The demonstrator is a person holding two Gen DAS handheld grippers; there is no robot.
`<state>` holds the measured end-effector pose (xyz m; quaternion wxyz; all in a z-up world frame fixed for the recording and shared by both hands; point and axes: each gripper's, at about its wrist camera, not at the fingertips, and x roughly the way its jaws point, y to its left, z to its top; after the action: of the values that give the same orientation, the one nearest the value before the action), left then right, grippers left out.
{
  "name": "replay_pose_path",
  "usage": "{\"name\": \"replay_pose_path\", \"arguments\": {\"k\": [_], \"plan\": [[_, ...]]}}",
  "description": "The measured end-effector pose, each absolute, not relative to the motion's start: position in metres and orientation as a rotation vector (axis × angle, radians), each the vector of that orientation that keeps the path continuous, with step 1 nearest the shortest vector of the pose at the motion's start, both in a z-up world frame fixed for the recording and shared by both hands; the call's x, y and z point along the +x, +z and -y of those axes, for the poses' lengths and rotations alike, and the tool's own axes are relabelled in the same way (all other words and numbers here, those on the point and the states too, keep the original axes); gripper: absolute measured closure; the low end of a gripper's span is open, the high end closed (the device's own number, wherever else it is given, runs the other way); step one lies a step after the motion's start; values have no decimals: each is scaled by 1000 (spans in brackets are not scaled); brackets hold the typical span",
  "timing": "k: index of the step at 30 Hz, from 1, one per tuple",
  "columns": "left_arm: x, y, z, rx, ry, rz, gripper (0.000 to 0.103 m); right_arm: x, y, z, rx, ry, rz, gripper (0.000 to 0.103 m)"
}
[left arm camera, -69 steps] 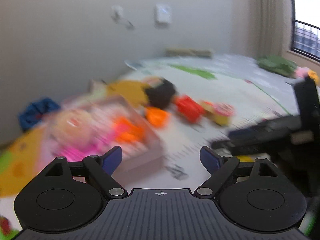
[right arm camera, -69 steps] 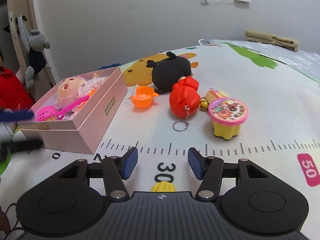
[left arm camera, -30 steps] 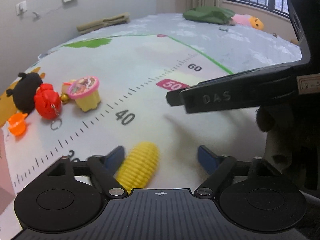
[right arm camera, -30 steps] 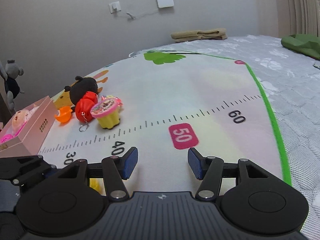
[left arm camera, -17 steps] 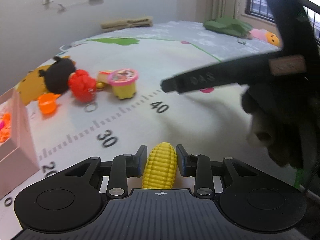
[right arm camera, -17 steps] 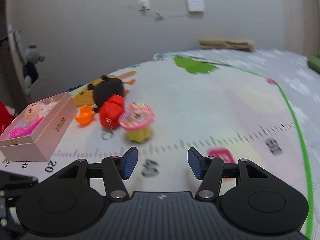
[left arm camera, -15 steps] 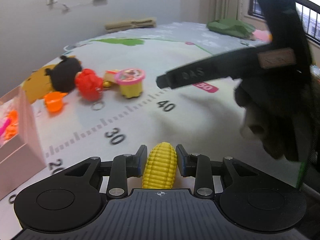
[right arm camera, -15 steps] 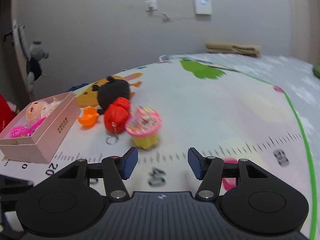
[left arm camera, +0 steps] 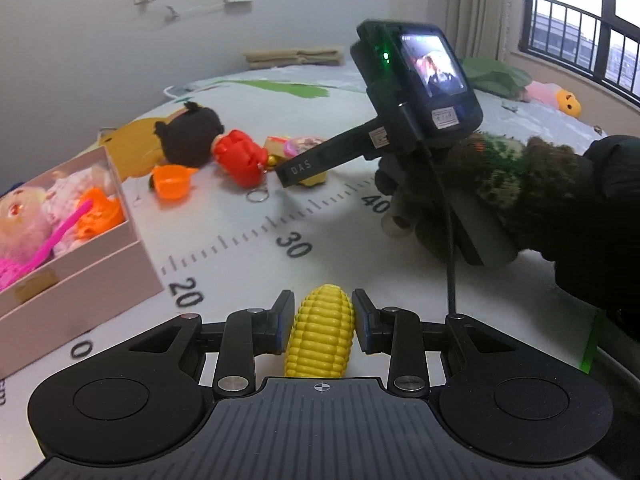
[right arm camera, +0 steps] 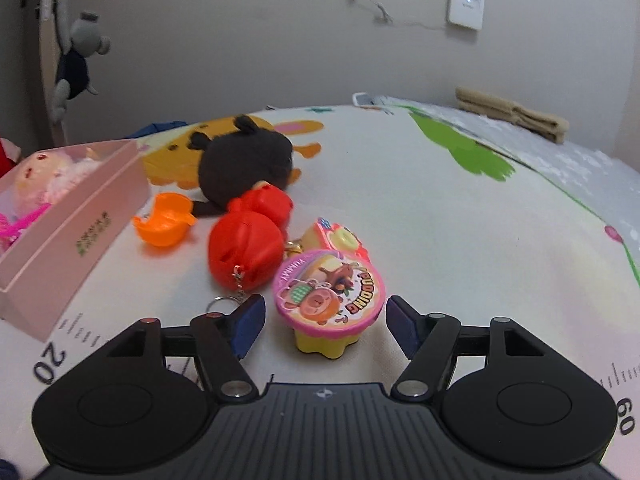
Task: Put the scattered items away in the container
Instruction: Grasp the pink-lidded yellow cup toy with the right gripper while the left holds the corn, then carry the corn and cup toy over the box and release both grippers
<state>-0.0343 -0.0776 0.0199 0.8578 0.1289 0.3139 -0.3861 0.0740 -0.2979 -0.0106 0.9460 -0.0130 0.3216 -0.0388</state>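
**Left wrist view: corn pinched, pudding cup framed by the other gripper**

Left wrist view took in the whole play mat (left arm camera: 400,92), a pale sheet printed with a ruler scale, and the pink box (left arm camera: 80,276) sat at its left edge, open, with a doll (left arm camera: 24,216) and pink and orange bits lying inside. Across the right of that view a gloved hand (left arm camera: 500,196) held the right gripper (left arm camera: 290,170) by its handle, its black finger reaching toward the toy cluster mid-mat. Down at the bottom, the left gripper (left arm camera: 322,322) had its jaws pressed in on a yellow toy corn (left arm camera: 320,336), one pad on each side of the cob, near the box's front corner!

Over in the right wrist view, the right gripper (right arm camera: 324,322) showed its jaws spread wide, and between them, touching neither pad, stood the pudding cup (right arm camera: 329,296), yellow body, pink lid reading "PUDDING". Just behind it lay the black plush (right arm camera: 244,164), then the red keychain toy (right arm camera: 246,248), its metal ring resting on the mat beside the left pad. An orange cup (right arm camera: 166,220) lay tipped between the red toy and the box. A small yellow-and-red toy (right arm camera: 336,238) peeked out right behind the pudding lid.
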Motion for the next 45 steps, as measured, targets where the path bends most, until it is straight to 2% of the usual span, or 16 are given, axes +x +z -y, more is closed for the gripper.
{"name": "replay_pose_path", "arguments": {"k": [1,2,11,24,34,45], "plan": [[-35,20,75,267,-810,-662,68,74,-12,298,-26,-86,-660,46],[-36,20,73,262,-809,-663,68,73,-13,299,-24,-90,-667,62],[-43,20,30,201,-726,-675,68,32,7,280,22,-66,-680,62],[-58,18,-56,110,-525,-678,68,-52,23,162,20,269,-746,62],[-58,27,-88,81,-472,-638,68,-65,35,120,-28,344,-728,62],[-43,35,-85,82,-485,-618,68,-56,34,110,-23,358,-732,62]]}}
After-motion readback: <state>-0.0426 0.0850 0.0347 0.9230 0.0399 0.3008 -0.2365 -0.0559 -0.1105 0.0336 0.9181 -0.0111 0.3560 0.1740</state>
